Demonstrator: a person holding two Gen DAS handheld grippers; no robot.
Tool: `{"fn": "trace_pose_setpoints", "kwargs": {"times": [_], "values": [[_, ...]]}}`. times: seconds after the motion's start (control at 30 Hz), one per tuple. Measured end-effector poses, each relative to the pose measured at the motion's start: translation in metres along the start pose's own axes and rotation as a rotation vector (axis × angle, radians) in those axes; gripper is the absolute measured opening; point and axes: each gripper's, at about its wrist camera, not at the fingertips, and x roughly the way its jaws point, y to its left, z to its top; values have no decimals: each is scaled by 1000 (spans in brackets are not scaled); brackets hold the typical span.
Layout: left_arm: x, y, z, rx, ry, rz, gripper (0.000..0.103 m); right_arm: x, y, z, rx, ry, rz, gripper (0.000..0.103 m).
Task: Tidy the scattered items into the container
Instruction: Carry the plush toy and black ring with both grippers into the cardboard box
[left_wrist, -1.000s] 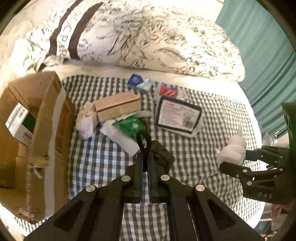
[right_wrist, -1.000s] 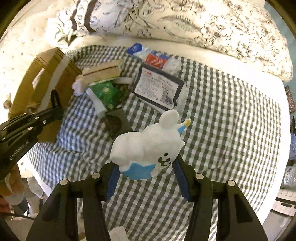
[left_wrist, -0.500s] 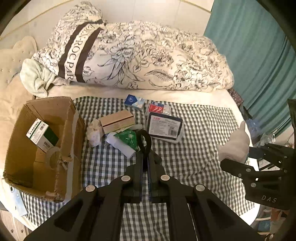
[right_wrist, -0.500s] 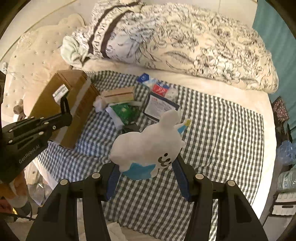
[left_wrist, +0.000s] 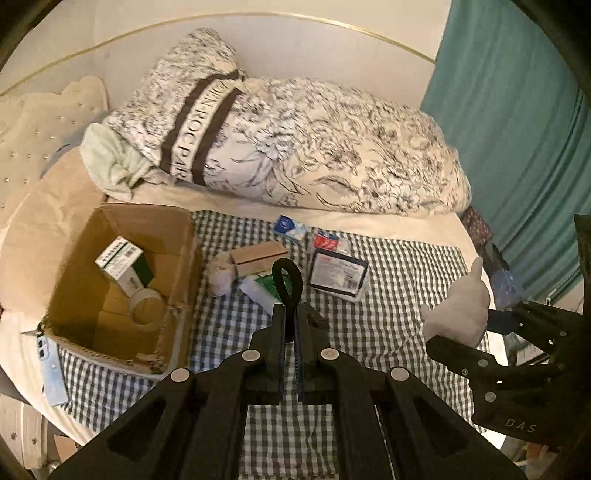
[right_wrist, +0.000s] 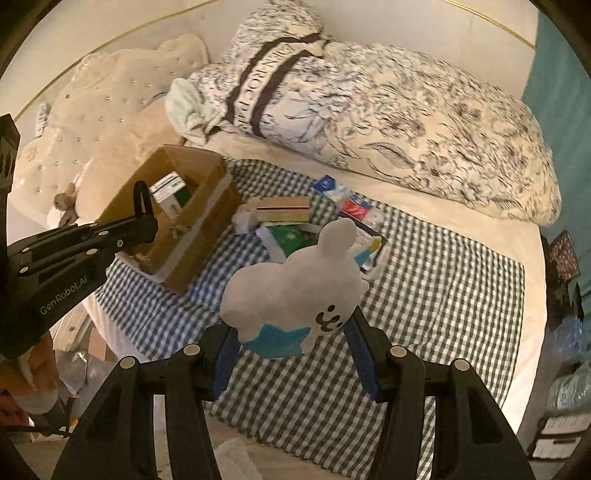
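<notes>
My left gripper (left_wrist: 291, 314) is shut on a thin black loop (left_wrist: 286, 280) that sticks up from between its fingers. It hangs high above the checked cloth (left_wrist: 399, 295), right of the open cardboard box (left_wrist: 177, 258). My right gripper (right_wrist: 291, 332) is shut on a white plush toy (right_wrist: 295, 284) with a blue patch and a smiling face, held in the air over the cloth. On the cloth lie a flat brown box (left_wrist: 258, 254), a white wad (left_wrist: 221, 277), a green packet (left_wrist: 267, 284), a black-edged labelled pack (left_wrist: 338, 275), and blue (left_wrist: 290, 227) and red (left_wrist: 327, 242) packets.
In the box lie a green-and-white carton (left_wrist: 123, 264) and a tape roll (left_wrist: 146, 304). A floral duvet (left_wrist: 314, 140) is bunched along the back of the bed. A teal curtain (left_wrist: 517, 129) hangs at the right, and a padded headboard (right_wrist: 92, 110) stands at the left.
Both grippers have risen well above the bed with the loop and the plush still held. The items look smaller and the inside of the box has come into view.
</notes>
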Motion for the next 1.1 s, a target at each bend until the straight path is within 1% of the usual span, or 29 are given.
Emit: {"fn": "trace_pose_setpoints", "kwargs": {"times": [0.17,0.33,0.43,0.5,0.63,0.83,0.97,1.1], "values": [[-13,24,-5,-34,-10,25,4,0,21,3,-20,-4,25,54],[-13,57,-5,-73,-2,37,4,13,54,9,-47,13,51,54],[-10,79,-2,-74,8,39,4,23,74,18,-55,20,59,54],[-8,96,3,-55,17,29,4,30,87,26,-53,24,63,54],[-6,133,15,-59,15,25,4,46,117,43,-56,36,63,54],[12,187,33,-56,41,25,4,74,159,68,-47,43,69,54],[30,221,39,-46,79,22,4,97,187,79,-37,64,76,54],[52,246,39,-45,125,18,4,121,209,85,-38,99,82,54]]}}
